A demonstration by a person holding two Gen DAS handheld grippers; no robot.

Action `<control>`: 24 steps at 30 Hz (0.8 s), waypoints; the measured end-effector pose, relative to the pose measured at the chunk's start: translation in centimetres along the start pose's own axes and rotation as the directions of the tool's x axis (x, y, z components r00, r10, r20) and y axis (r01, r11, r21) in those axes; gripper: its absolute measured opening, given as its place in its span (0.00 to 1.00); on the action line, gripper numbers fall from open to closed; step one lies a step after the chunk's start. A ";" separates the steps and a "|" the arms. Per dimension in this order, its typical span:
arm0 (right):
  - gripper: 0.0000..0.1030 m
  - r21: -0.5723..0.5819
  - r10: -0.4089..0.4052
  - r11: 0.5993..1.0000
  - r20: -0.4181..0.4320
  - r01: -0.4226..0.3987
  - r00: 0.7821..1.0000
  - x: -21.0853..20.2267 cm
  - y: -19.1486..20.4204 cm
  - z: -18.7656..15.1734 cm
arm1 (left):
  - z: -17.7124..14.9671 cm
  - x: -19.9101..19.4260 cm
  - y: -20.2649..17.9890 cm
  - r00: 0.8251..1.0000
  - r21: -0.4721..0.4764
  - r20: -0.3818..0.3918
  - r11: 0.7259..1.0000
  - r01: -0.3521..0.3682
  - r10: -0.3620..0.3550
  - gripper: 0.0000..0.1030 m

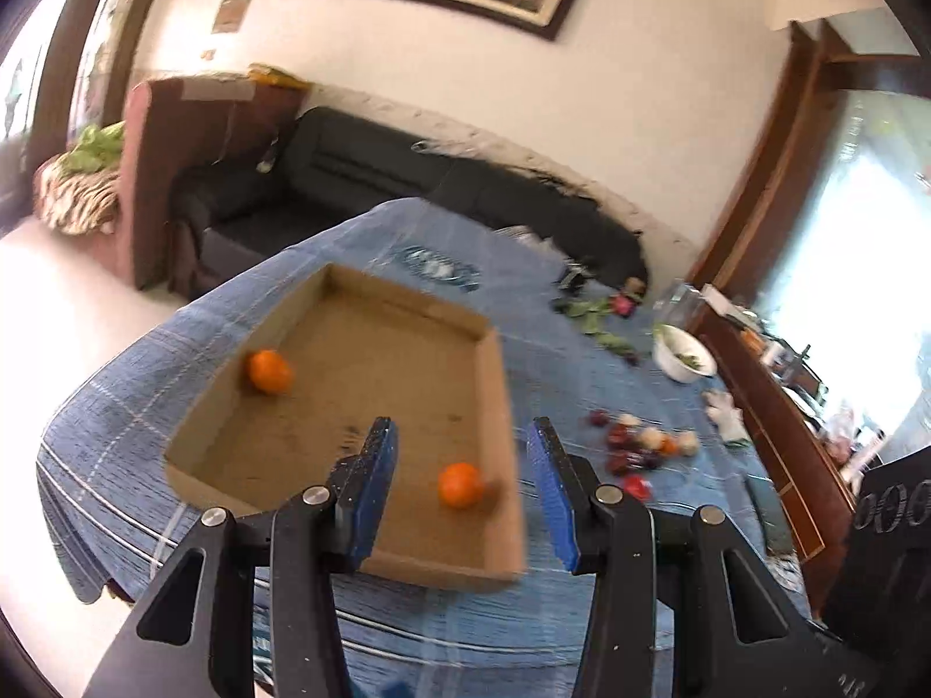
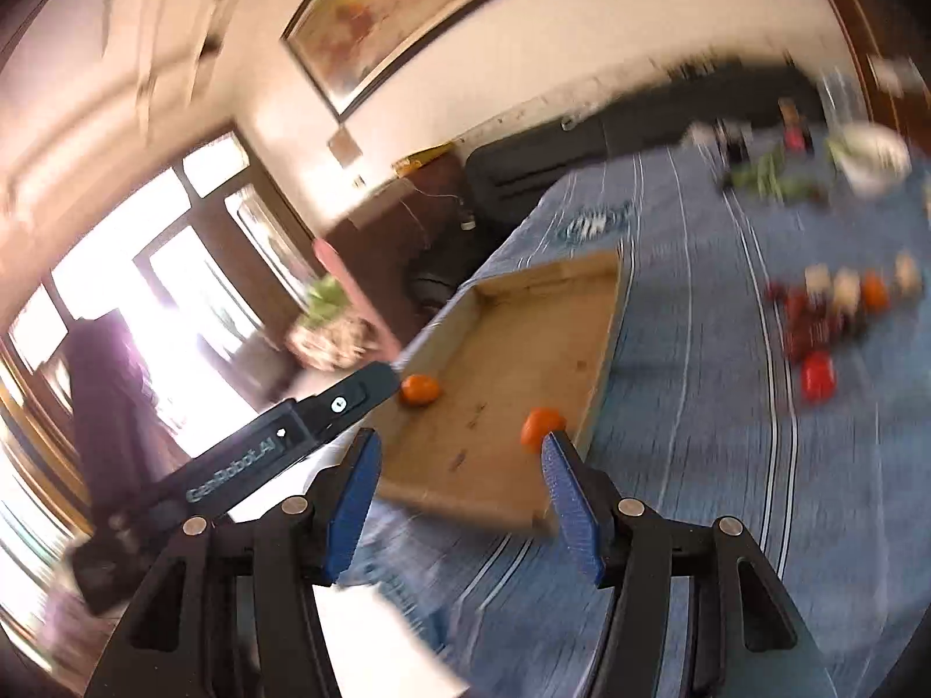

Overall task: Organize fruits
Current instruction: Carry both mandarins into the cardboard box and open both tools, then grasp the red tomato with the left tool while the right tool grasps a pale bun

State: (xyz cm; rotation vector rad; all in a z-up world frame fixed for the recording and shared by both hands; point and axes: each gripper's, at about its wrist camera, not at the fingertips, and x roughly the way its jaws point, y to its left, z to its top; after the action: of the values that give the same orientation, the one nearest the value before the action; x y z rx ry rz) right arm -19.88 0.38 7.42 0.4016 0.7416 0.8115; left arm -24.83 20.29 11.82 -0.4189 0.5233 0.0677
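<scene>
A shallow cardboard tray [image 1: 491, 407] [image 2: 605, 314] lies on a blue tablecloth and holds two oranges, one far left [image 1: 269, 371] [image 2: 420, 390] and one near the right wall [image 1: 459, 484] [image 2: 541, 426]. A pile of dark red, white and orange fruits [image 1: 640, 448] [image 2: 838, 302] lies on the cloth right of the tray, with a red fruit [image 2: 817, 375] nearest. My left gripper [image 1: 465, 442] is open and empty above the tray's near end. My right gripper [image 2: 459, 453] is open and empty over the tray's near edge. The left gripper's body [image 2: 279, 448] shows in the right wrist view.
A white bowl [image 1: 682, 356] [image 2: 873, 160] and green leaves [image 1: 593, 320] [image 2: 768, 180] lie at the table's far side. A black sofa [image 1: 361, 174] stands behind the table. A wooden sideboard [image 1: 780, 436] runs along the right.
</scene>
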 end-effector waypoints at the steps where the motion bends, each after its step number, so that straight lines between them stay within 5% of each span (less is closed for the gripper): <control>1: 0.61 0.008 -0.002 1.000 -0.007 0.002 1.000 -0.6 -0.3 -0.1 | -0.1 -0.4 -0.6 1.000 0.013 0.005 1.000 0.013 -0.013 0.44; 4: 0.61 -0.044 -0.137 0.990 -0.009 0.137 0.990 -3.4 -1.2 0.0 | -0.2 -1.5 -2.5 0.999 0.053 0.012 0.998 0.046 -0.046 0.44; 6: 0.61 -0.158 -0.315 0.933 0.070 0.322 0.947 -5.5 -1.1 0.2 | -0.3 -1.8 -3.3 0.998 0.073 0.019 0.995 0.062 -0.064 0.44; 7: 0.61 -0.207 -0.401 0.885 0.121 0.418 0.908 -6.4 -1.1 0.2 | -0.6 -1.7 -3.7 0.998 0.091 0.021 0.994 0.057 -0.059 0.44; 9: 0.61 -0.237 -0.502 0.818 0.154 0.525 0.851 -7.3 -2.3 0.2 | -1.4 -0.5 -4.6 0.999 0.147 -0.007 0.988 0.045 -0.045 0.44; 13: 0.61 -0.085 -0.460 0.879 0.115 0.470 0.880 -8.3 -6.3 -0.3 | -2.6 2.4 -5.1 0.998 0.155 -0.056 0.987 0.046 -0.038 0.44; 17: 0.61 0.001 -0.497 0.866 0.110 0.499 0.861 -8.0 -8.8 -1.3 | -3.6 3.7 -5.1 0.996 0.156 -0.086 0.987 0.043 -0.030 0.44; 24: 0.61 0.018 -0.467 0.884 0.093 0.467 0.879 -6.8 -9.2 -1.8 | -4.3 4.3 -3.3 0.994 0.148 -0.108 0.989 0.004 0.012 0.44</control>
State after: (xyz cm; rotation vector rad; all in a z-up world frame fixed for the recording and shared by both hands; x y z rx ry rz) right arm -19.65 -10.58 3.81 0.2373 0.7084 0.3339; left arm -22.56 15.34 7.55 -0.2770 0.6320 0.0093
